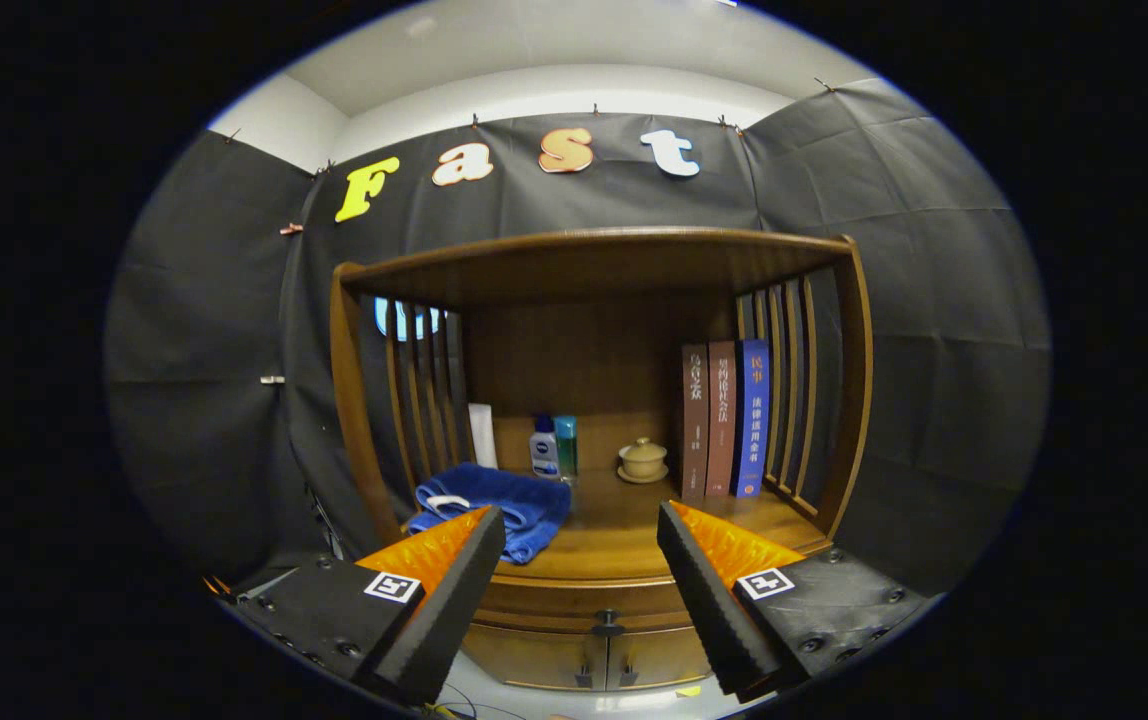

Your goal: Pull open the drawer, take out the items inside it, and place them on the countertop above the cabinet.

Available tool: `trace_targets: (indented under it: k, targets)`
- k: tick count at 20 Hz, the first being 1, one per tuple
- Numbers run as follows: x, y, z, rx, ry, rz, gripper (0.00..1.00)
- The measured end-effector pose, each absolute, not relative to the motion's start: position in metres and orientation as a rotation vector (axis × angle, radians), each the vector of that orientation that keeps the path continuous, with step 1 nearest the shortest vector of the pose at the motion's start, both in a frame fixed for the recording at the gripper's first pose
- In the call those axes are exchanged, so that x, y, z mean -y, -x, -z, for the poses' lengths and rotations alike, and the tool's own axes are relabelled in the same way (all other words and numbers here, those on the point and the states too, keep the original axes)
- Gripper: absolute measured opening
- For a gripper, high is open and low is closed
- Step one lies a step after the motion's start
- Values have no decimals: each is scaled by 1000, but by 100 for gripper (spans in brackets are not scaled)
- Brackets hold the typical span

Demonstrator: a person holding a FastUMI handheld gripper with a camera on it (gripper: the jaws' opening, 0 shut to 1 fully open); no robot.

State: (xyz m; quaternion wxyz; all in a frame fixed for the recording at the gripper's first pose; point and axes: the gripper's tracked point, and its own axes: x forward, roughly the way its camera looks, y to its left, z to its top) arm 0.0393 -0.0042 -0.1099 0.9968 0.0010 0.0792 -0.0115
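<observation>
A wooden cabinet (594, 280) stands ahead of me against the booth wall. Its drawer (584, 605) sits shut below the countertop (624, 530), with a small dark knob (607, 628) at its middle, between and below my fingers. My gripper (582, 545) is open, held a little back from the cabinet front with nothing between the fingers. The drawer's contents are hidden.
On the countertop lie a folded blue towel (494, 505) at the left, a white tube (482, 435), two small bottles (554, 447), a lidded ceramic cup (643, 460) and three upright books (724, 418) at the right. Slatted sides and a top shelf enclose it. Two lower doors (594, 660) sit beneath.
</observation>
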Motion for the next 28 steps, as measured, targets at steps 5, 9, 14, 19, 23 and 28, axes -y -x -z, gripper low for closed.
trace_targets:
  k: [5,9,14,19,23,28]
  targets:
    - [8,-55,178,-264,-15,30,99]
    - [12,-66,230,-364,-34,43,99]
    - [22,-79,279,-463,-65,69,99]
    - [34,-87,323,-577,-67,108,99]
    - [37,-96,351,-638,-48,117,83]
    - [40,-94,368,-698,-25,136,52]
